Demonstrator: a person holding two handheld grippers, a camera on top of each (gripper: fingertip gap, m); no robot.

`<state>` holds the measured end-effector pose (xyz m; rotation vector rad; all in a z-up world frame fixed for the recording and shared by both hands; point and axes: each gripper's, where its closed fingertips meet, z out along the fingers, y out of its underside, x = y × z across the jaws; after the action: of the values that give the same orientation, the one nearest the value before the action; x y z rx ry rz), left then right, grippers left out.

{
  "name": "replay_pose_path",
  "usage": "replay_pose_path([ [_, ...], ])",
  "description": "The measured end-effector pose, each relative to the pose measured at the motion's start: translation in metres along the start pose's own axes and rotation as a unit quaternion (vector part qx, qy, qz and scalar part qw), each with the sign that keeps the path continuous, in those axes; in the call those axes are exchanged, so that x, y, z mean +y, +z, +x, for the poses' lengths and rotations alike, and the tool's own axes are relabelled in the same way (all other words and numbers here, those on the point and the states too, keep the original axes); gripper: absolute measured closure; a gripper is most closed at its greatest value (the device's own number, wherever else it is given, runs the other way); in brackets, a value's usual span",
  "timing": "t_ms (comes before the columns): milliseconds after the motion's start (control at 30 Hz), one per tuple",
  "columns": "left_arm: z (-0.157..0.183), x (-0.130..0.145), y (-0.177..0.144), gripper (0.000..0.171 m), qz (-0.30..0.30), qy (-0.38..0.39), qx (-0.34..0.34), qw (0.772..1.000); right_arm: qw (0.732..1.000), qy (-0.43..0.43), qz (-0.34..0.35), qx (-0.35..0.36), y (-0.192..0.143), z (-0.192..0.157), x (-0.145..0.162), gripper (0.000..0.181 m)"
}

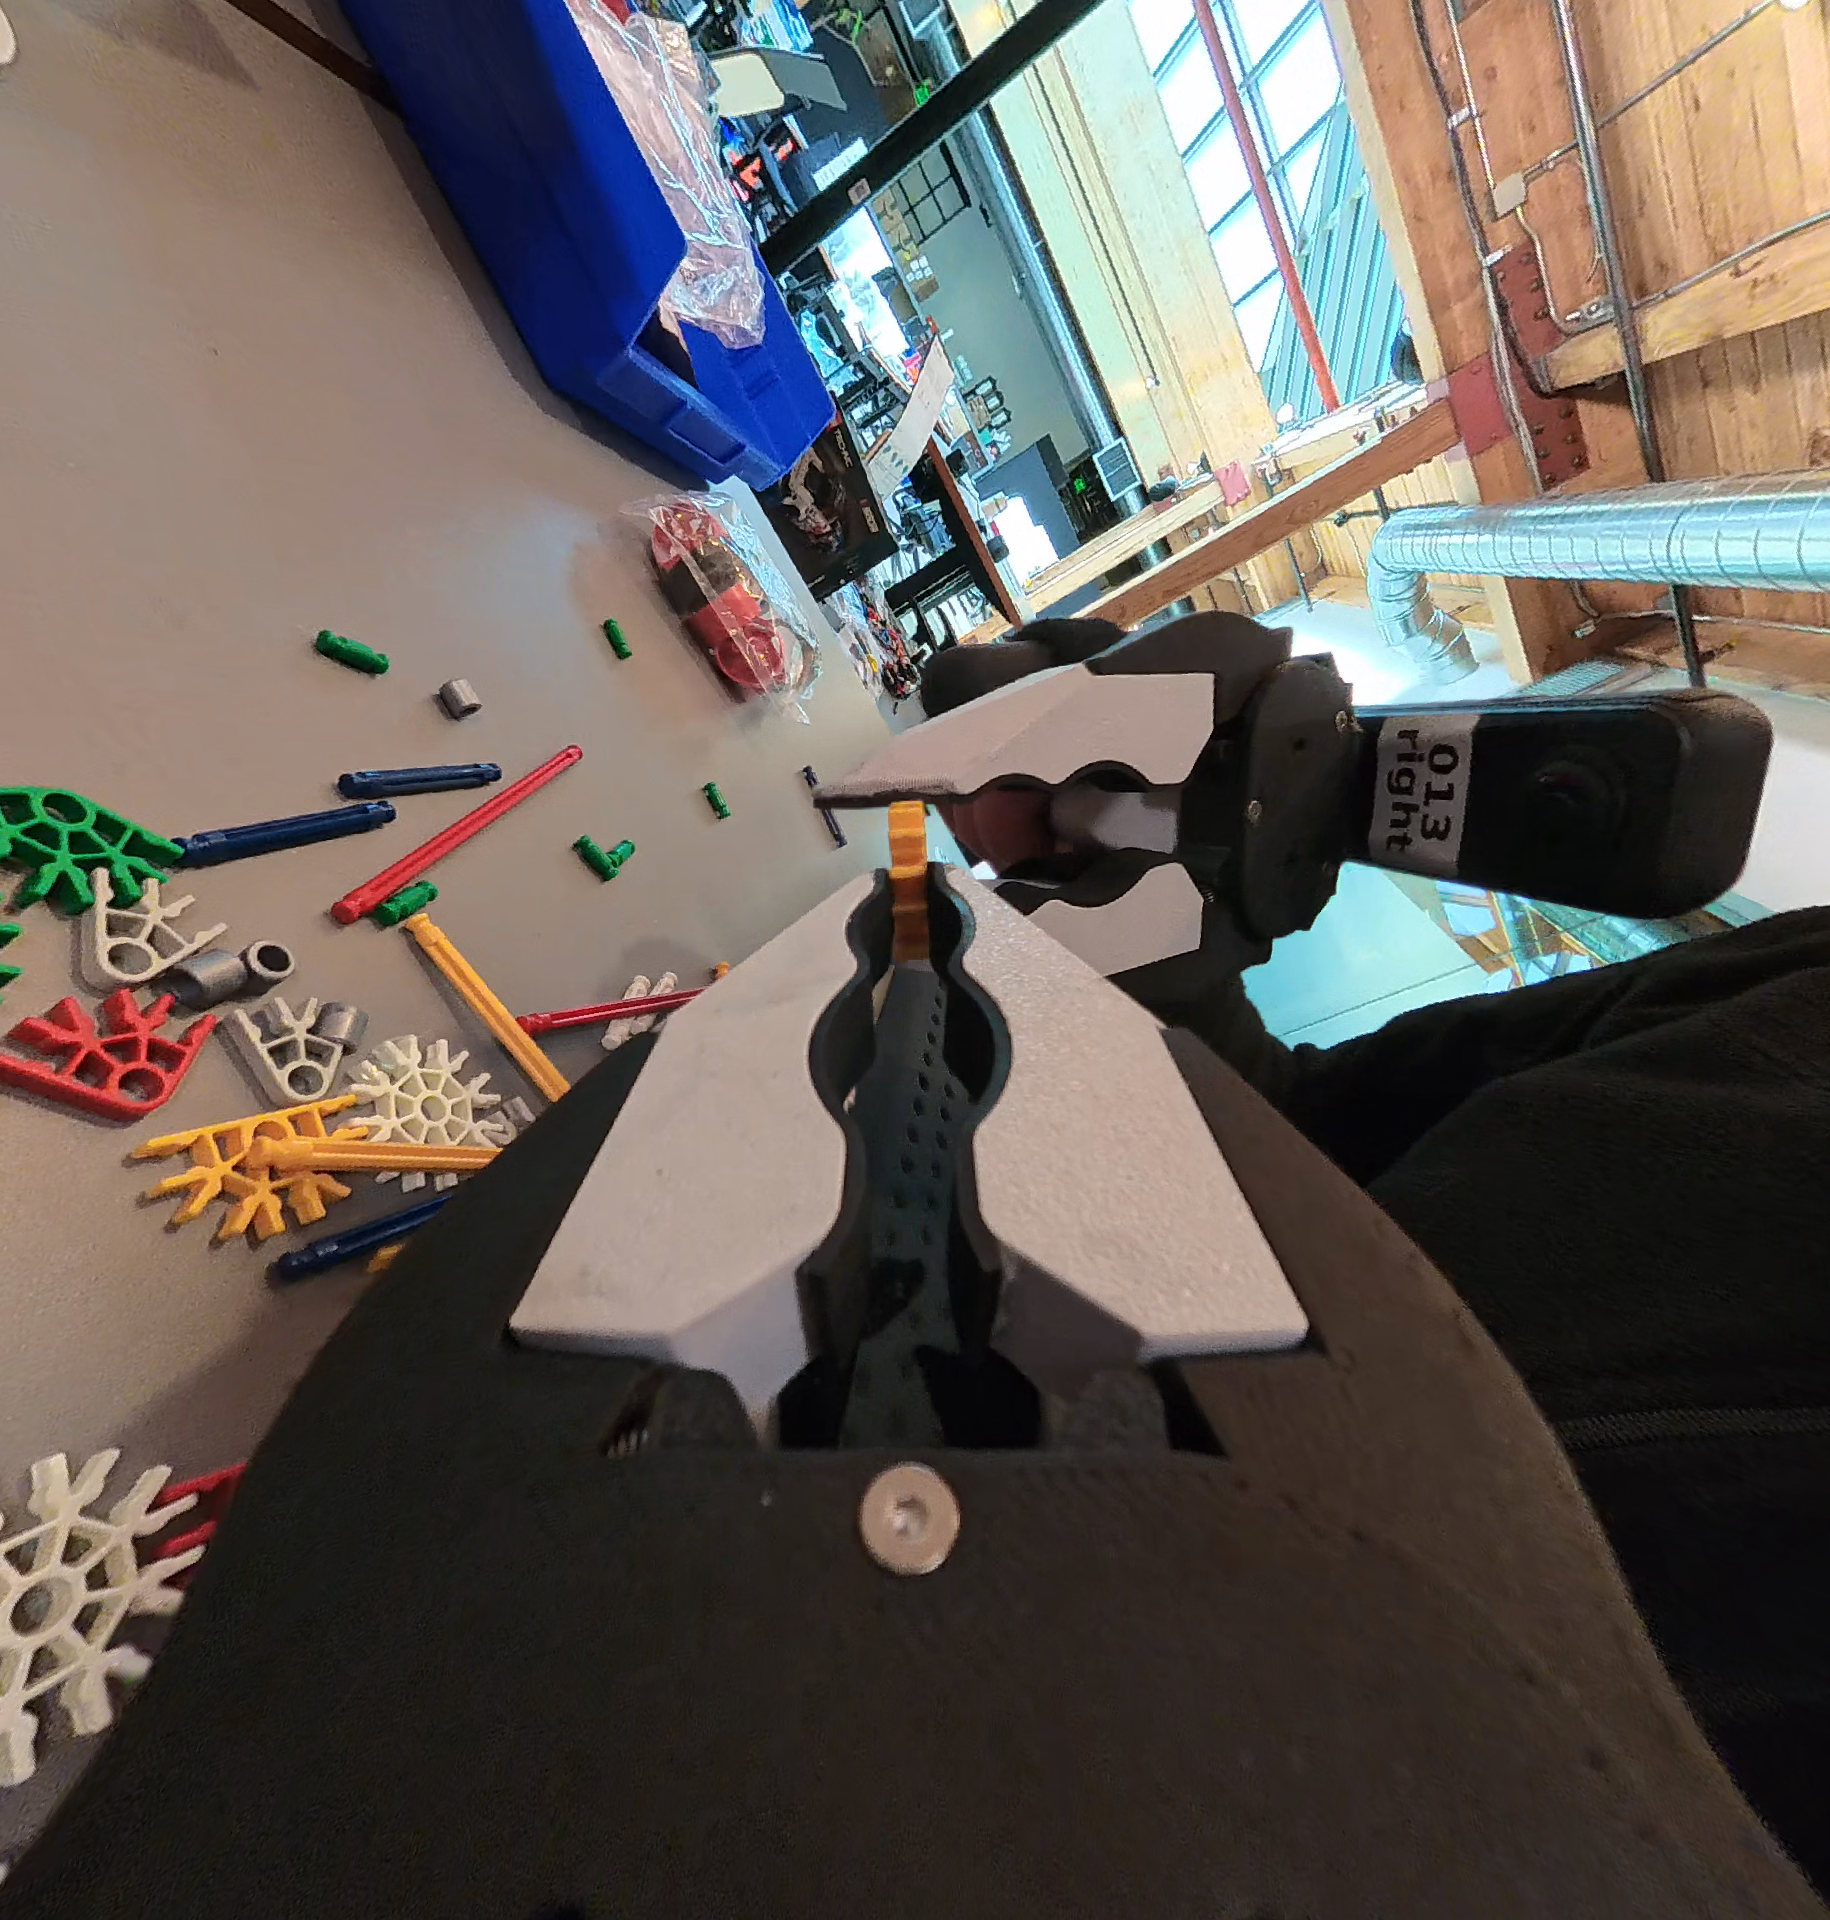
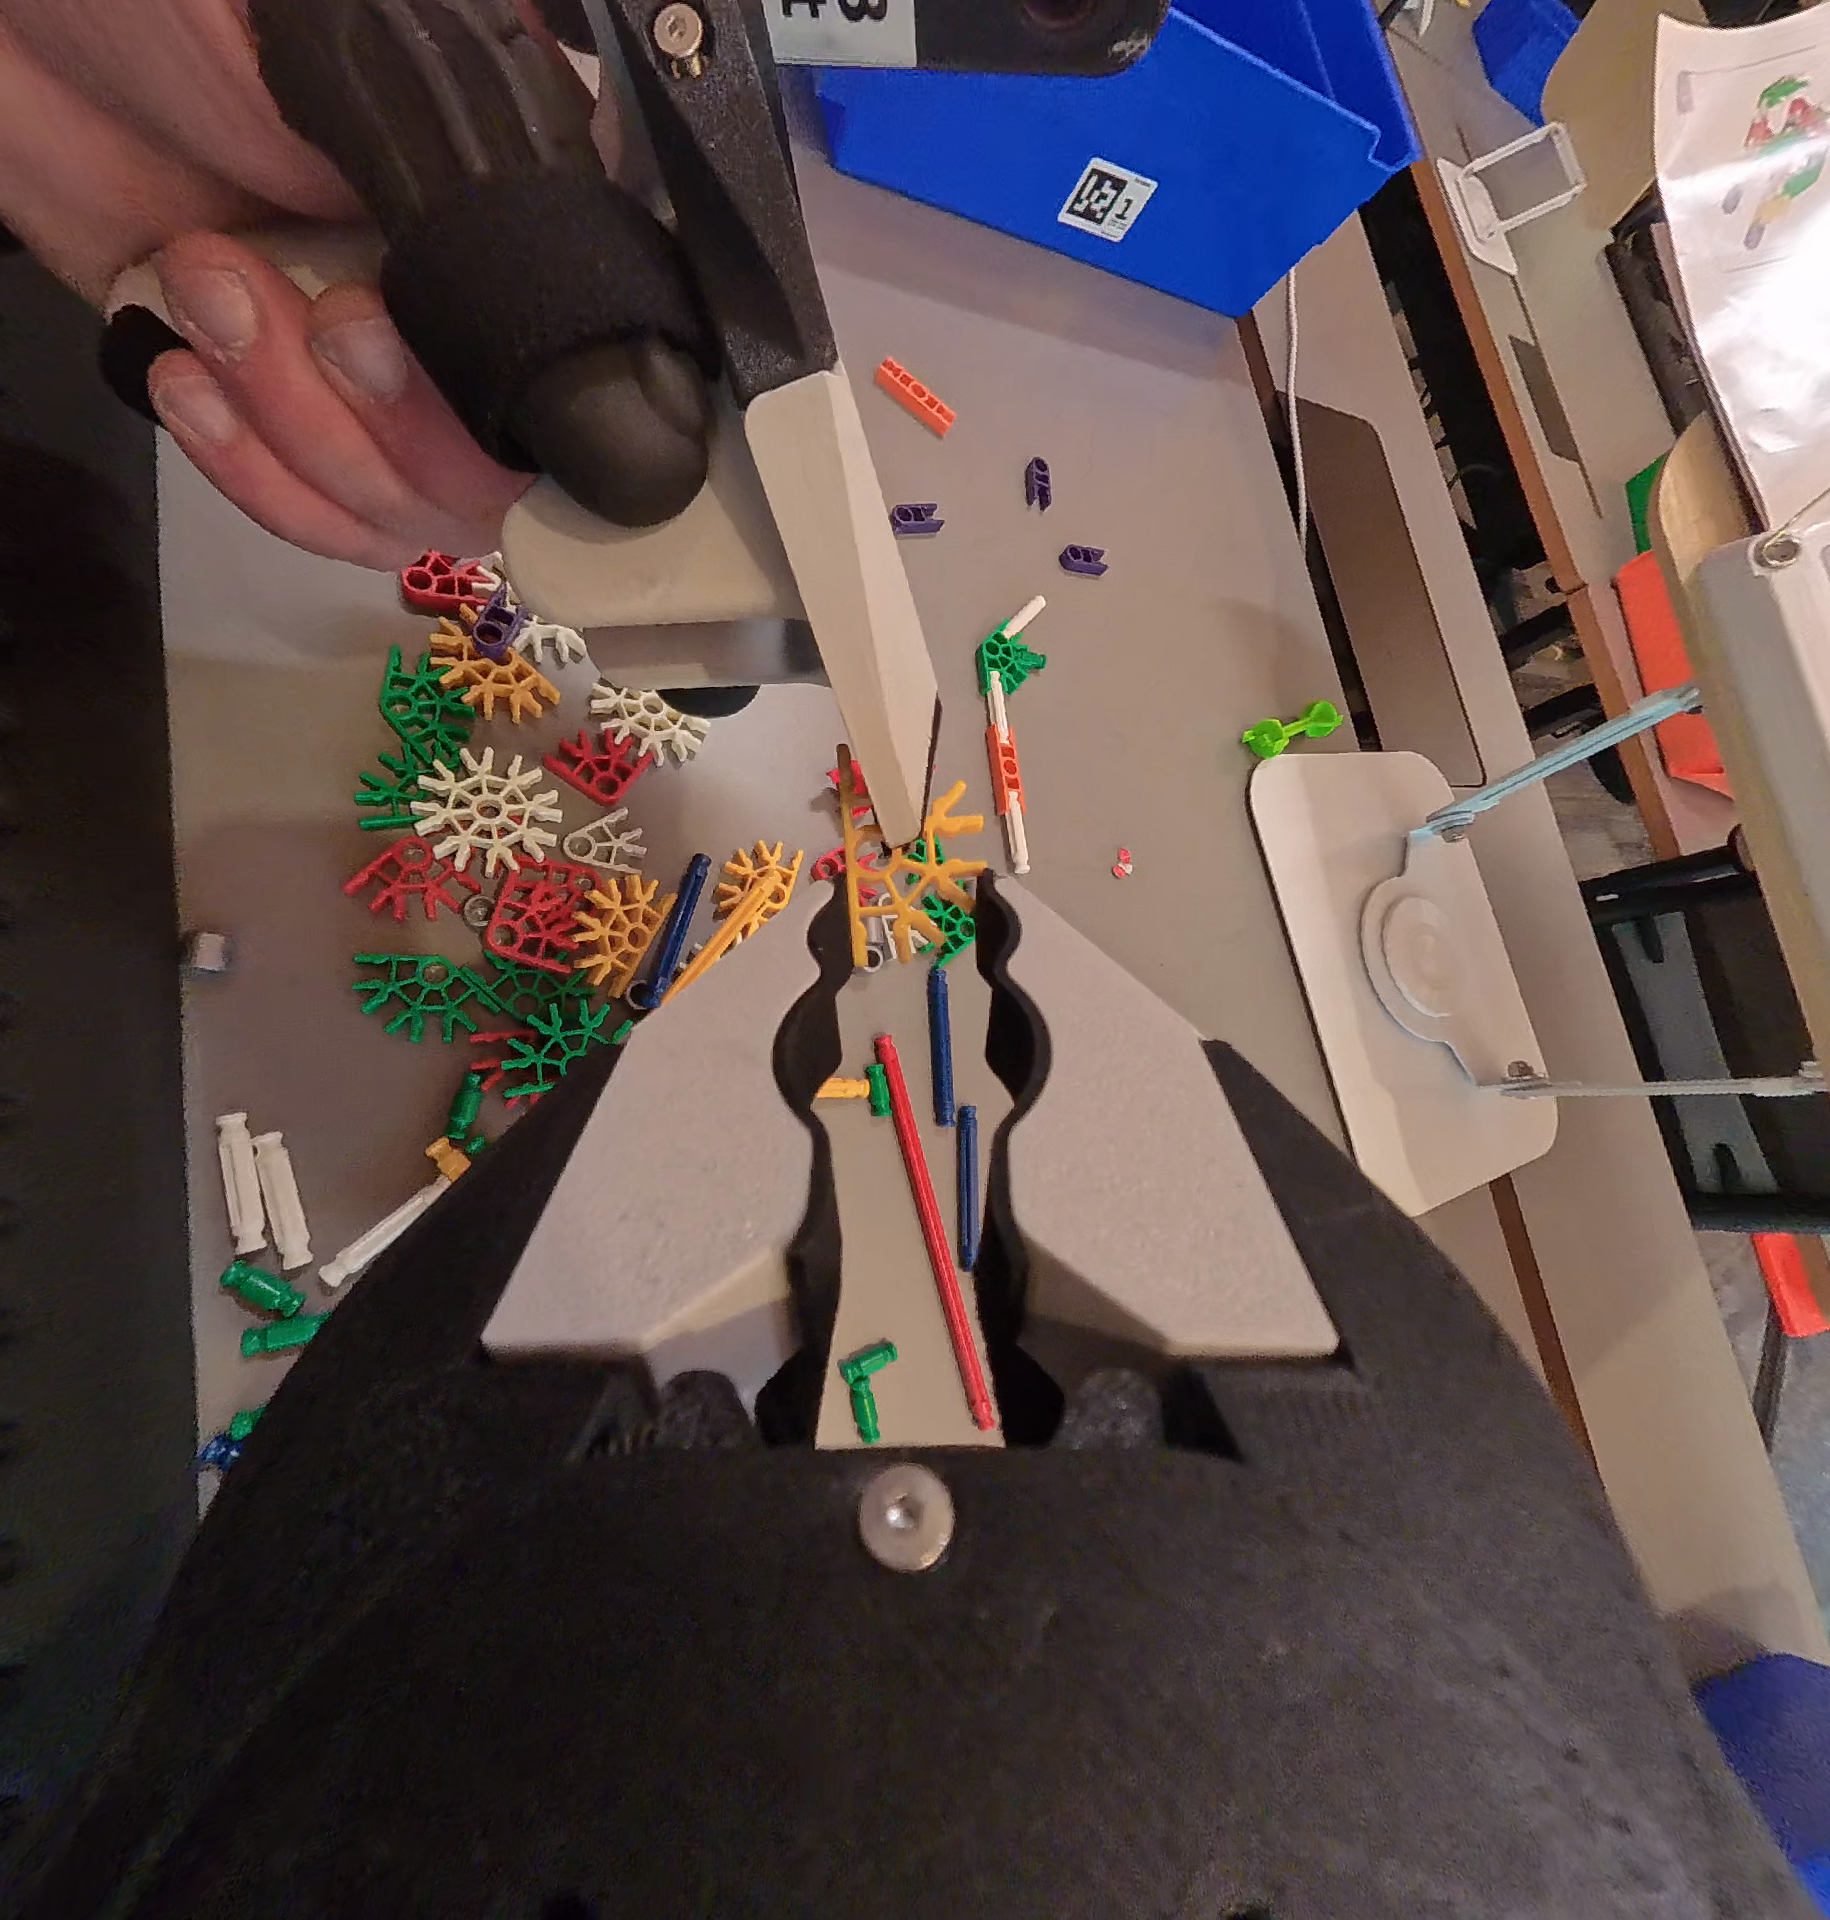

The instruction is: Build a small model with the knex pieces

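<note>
**Yellow connector pinched in left gripper**

Yellow connector (image 1: 906, 878) (image 2: 906, 883) clamped edge-on at left gripper (image 1: 908, 883) (image 2: 906, 821) tips, 12 o'clock in left view. Right gripper (image 2: 906, 904) (image 1: 921, 831) parted, fingers straddling it, contact unclear. Loose rods, snowflake connectors (image 2: 487, 808) scattered on grey table (image 1: 215, 468) toward 9 o'clock. Blue bin (image 2: 1098, 135) with square-code sticker at 1 o'clock; writing omitted.

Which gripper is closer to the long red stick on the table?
Right. The right gripper hangs directly above the long red stick, which shows through its open jaws. The left gripper is held up off the table, shut on a yellow connector piece, away from it.
</note>
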<state>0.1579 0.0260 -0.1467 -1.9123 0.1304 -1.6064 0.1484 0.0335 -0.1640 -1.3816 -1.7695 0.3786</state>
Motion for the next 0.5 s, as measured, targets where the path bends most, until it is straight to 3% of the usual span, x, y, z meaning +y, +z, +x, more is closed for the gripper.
replay_pose_path([
  [100,-0.001,-0.003,-0.003,0.165,0.011,-0.003,0.001,1.000,1.000,0.017,0.011,-0.012,0.002,0.001,-0.001,0.161],
  [200,-0.011,-0.010,-0.012,0.149,0.023,0.004,-0.019,1.000,0.999,0.033,0.016,-0.018,0.004,0.010,0.001,0.161],
  [267,-0.019,-0.017,-0.022,0.150,0.032,0.018,-0.038,0.999,0.999,0.046,0.011,-0.021,0.007,0.021,0.009,0.161],
  [400,-0.060,-0.028,-0.045,0.157,0.005,0.099,-0.145,0.984,0.997,0.066,-0.020,-0.031,0.028,0.049,0.040,0.162],
  [500,-0.089,-0.039,-0.056,0.159,-0.035,0.185,-0.224,0.956,0.994,0.083,-0.038,-0.054,0.051,0.065,0.064,0.161],
])
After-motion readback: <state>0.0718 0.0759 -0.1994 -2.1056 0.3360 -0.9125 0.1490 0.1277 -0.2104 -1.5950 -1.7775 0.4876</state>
